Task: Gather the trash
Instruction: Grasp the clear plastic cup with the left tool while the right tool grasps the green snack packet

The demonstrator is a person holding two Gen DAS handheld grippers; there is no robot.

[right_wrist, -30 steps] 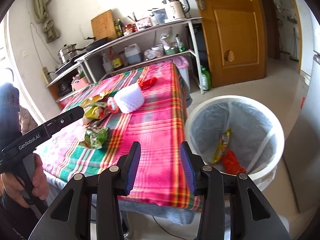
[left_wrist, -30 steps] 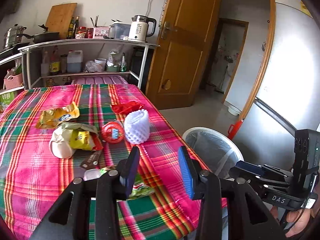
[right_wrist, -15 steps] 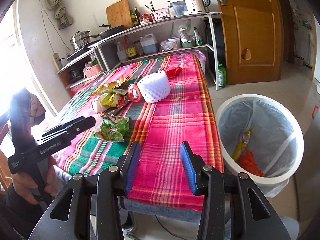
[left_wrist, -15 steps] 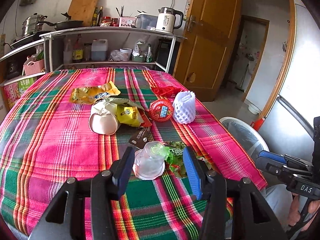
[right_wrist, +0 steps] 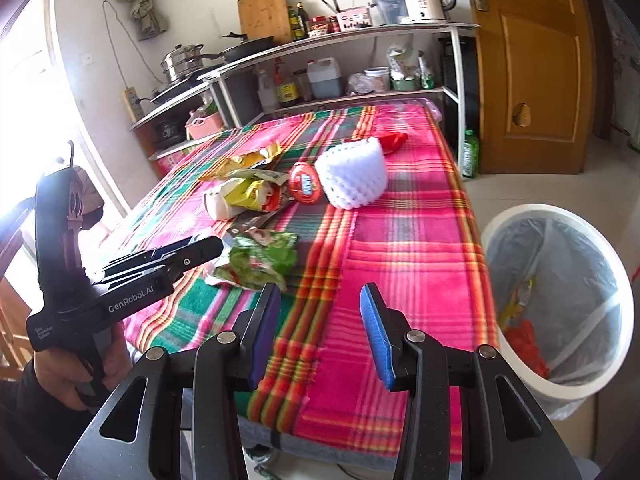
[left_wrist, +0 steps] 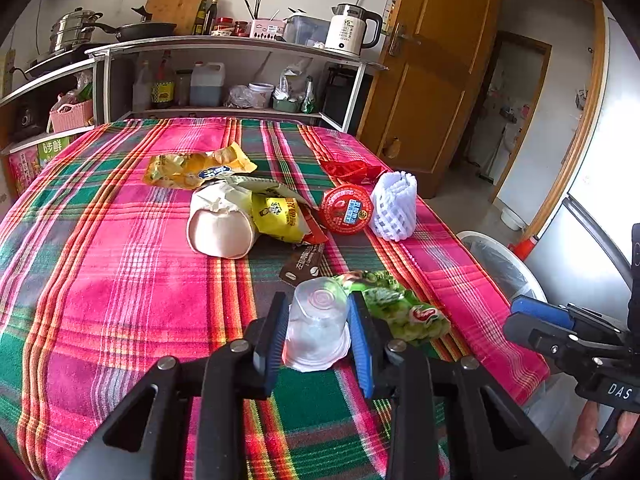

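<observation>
My left gripper (left_wrist: 318,334) has its blue pads on both sides of a clear plastic cup (left_wrist: 316,328) lying on the plaid tablecloth (left_wrist: 120,288); the pads touch its sides. Beside it lies a green wrapper (left_wrist: 400,308). Further back lie a brown sachet (left_wrist: 302,266), a paper cup (left_wrist: 220,226), a yellow wrapper (left_wrist: 278,216), a red round lid (left_wrist: 347,209), a white foam net (left_wrist: 394,206) and a yellow bag (left_wrist: 196,166). My right gripper (right_wrist: 320,332) is open and empty over the table's near edge. The white bin (right_wrist: 560,300) stands on the floor to the right.
A red wrapper (left_wrist: 350,168) lies at the far right of the table. A metal shelf (left_wrist: 240,46) with kettle, pots and bottles stands behind the table. A wooden door (left_wrist: 436,68) is at the right. The bin holds some trash (right_wrist: 524,328).
My left gripper has moved forward and down onto the clear cup, and its jaws have narrowed around it. My right gripper has shifted slightly left towards the table.
</observation>
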